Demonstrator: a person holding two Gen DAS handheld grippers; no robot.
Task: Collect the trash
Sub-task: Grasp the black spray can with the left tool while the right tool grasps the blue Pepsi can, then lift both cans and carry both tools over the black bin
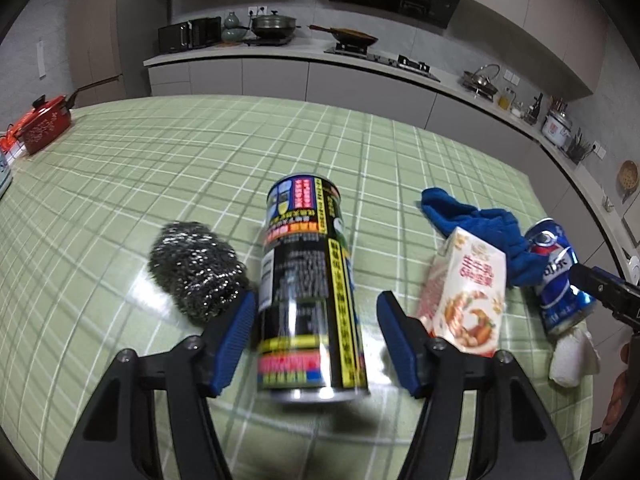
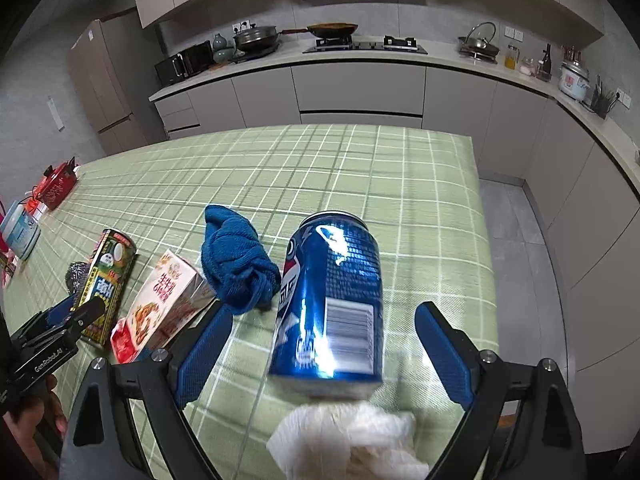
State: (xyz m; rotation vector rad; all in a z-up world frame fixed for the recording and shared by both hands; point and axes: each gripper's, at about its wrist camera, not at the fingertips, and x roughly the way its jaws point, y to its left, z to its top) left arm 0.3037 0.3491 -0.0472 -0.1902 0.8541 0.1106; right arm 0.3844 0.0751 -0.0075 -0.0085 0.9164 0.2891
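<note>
The left tongs (image 1: 316,344) stand open around the upright black can (image 1: 310,280) on the worktop (image 1: 160,160), steel scrubber (image 1: 196,268) just beside; the right tongs (image 2: 320,344) stand open around the upright blue can (image 2: 332,304), a crumpled tissue (image 2: 344,440) at its base. Both cans are probably light, smooth, slippery and easily dented: grip mid-body, squarely. The carton (image 1: 468,296) looks light and crushable.
</note>
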